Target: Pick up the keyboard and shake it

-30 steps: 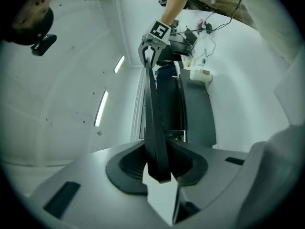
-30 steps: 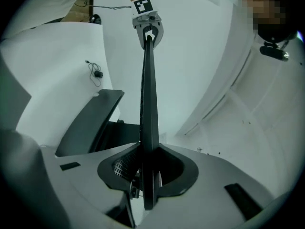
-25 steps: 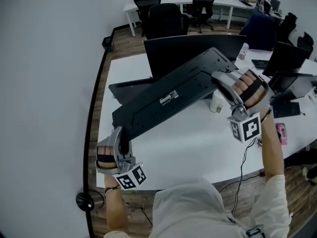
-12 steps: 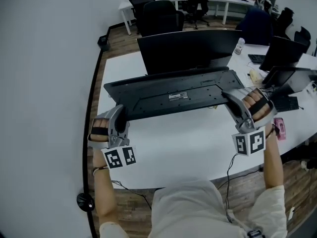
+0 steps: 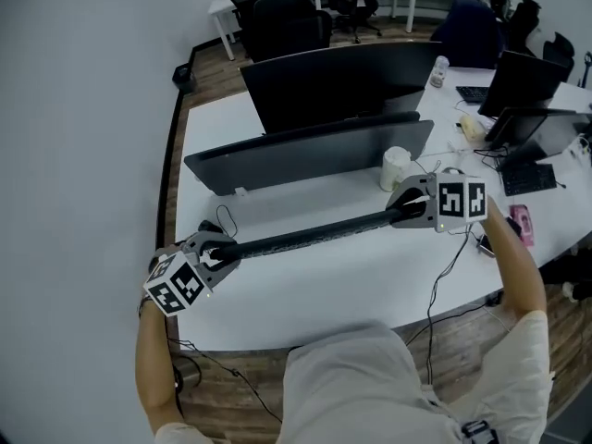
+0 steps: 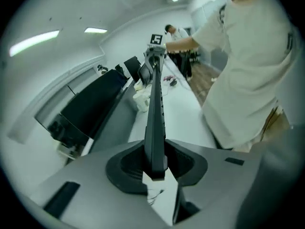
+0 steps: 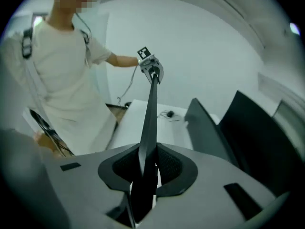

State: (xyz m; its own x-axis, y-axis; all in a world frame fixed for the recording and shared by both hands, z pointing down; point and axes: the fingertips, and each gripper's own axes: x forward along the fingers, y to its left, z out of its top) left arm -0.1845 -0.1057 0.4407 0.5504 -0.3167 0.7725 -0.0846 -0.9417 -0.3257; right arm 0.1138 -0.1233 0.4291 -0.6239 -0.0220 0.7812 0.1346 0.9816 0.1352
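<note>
I hold the long black keyboard [image 5: 314,232] in the air above the white desk [image 5: 351,280], turned edge-on so that it looks like a thin dark bar. My left gripper [image 5: 225,251] is shut on its left end, near the desk's left front corner. My right gripper [image 5: 400,214] is shut on its right end, beside a white cup. In the left gripper view the keyboard [image 6: 155,104] runs straight out from between the pads [image 6: 183,163] to the right gripper at its far end. In the right gripper view the keyboard [image 7: 150,123] is clamped the same way.
A wide dark monitor [image 5: 342,81] stands at the back of the desk, with a long dark panel [image 5: 305,155] in front of it. The white cup [image 5: 396,167] stands by the panel's right end. Cables [image 5: 222,222] lie at the left. More screens [image 5: 527,81] stand at the right.
The keyboard has rolled from underside-up to edge-on and come down and nearer to me. Both grippers turned with it; the right end dropped level with the left.
</note>
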